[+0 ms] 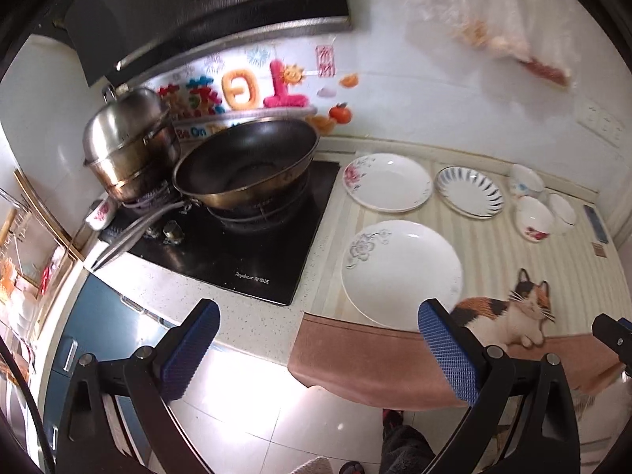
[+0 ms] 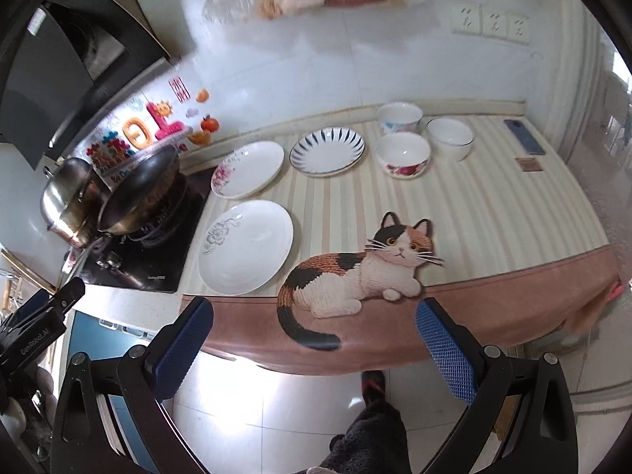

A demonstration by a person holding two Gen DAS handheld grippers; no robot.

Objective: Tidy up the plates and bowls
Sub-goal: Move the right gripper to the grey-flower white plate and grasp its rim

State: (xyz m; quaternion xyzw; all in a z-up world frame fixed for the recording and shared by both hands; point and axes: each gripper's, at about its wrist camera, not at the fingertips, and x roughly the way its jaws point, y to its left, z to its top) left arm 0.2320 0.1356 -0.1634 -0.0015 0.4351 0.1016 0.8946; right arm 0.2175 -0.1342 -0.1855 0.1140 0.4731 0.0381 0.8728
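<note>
Three plates lie on a striped cat-print mat (image 1: 493,252) (image 2: 493,213): a large white plate with a grey flower (image 1: 401,272) (image 2: 247,247) nearest, a pink-flower plate (image 1: 389,181) (image 2: 249,169) behind it, and a blue-striped plate (image 1: 469,191) (image 2: 327,150) to the right. Three bowls stand further right: one with a blue print (image 1: 525,180) (image 2: 399,117), one with red flowers (image 1: 534,223) (image 2: 403,155), one plain white (image 1: 563,213) (image 2: 450,138). My left gripper (image 1: 320,349) is open off the counter's front edge, below the grey-flower plate. My right gripper (image 2: 316,349) is open in front of the mat's cat picture. Both hold nothing.
A black stove (image 1: 245,252) (image 2: 158,252) at left carries a dark wok (image 1: 245,166) (image 2: 138,193) and a steel steamer pot (image 1: 130,146) (image 2: 65,201). A phone (image 2: 525,137) lies at the mat's far right. A range hood (image 1: 189,12) hangs above. A plastic bag (image 1: 509,39) hangs on the wall.
</note>
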